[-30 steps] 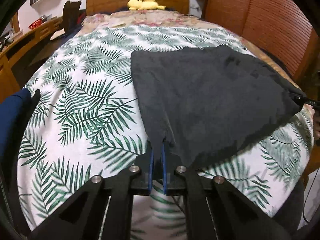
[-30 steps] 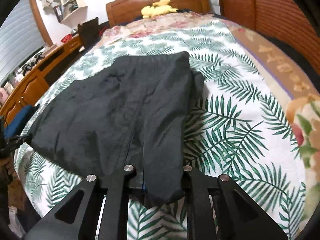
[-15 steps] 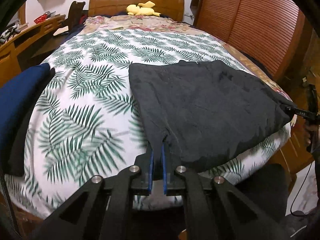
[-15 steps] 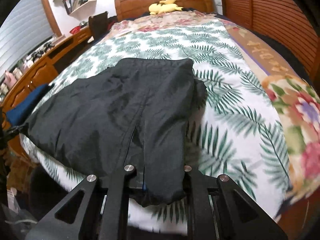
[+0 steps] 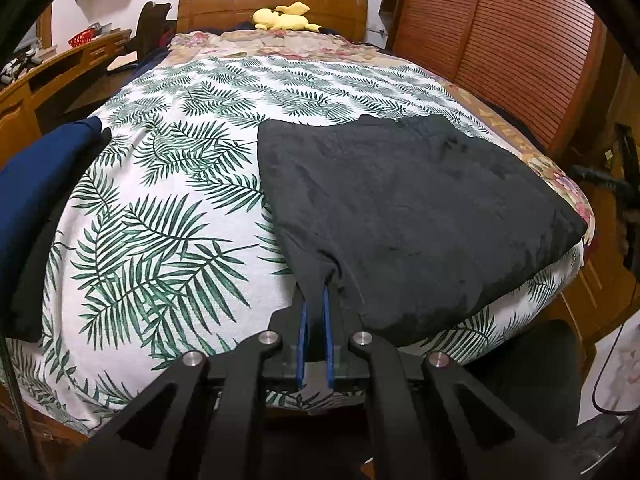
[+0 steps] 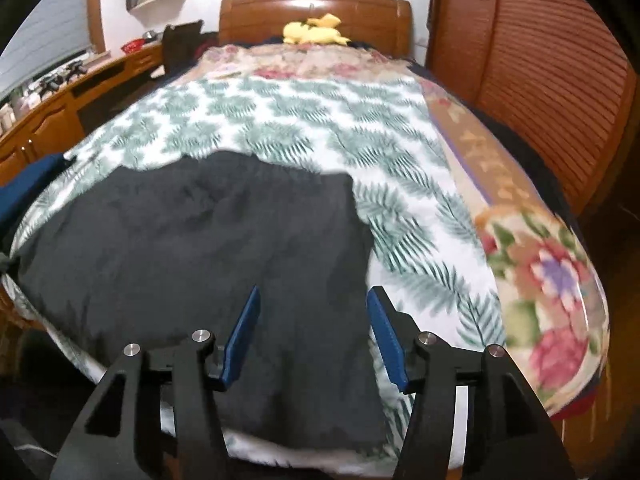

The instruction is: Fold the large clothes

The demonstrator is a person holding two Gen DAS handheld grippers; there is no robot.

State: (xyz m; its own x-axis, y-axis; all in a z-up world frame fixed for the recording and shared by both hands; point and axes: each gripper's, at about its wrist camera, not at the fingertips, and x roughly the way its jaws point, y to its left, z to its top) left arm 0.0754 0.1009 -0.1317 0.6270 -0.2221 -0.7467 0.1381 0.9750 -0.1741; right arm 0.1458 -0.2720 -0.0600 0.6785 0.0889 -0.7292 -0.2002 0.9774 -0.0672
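Observation:
A large black garment [image 5: 408,216] lies spread on the near end of the bed, its near edge hanging over the foot. It also shows in the right wrist view [image 6: 200,264]. My left gripper [image 5: 315,292] is shut on a pinched fold at the garment's near left corner. My right gripper [image 6: 314,300] is open, its blue fingers [image 6: 244,332] spread above the garment's near right part, holding nothing.
The bed has a palm-leaf sheet [image 5: 160,208] and a floral quilt [image 6: 548,280] along its right side. A folded navy cloth [image 5: 36,184] lies at the left edge. A yellow plush [image 5: 284,18] sits by the wooden headboard. A wooden desk [image 5: 60,80] stands left, a slatted wardrobe [image 5: 520,52] right.
Both grippers have drawn back toward the foot of the bed, dragging the garment with them. My right gripper has opened and let go of the garment; the left stays shut on it.

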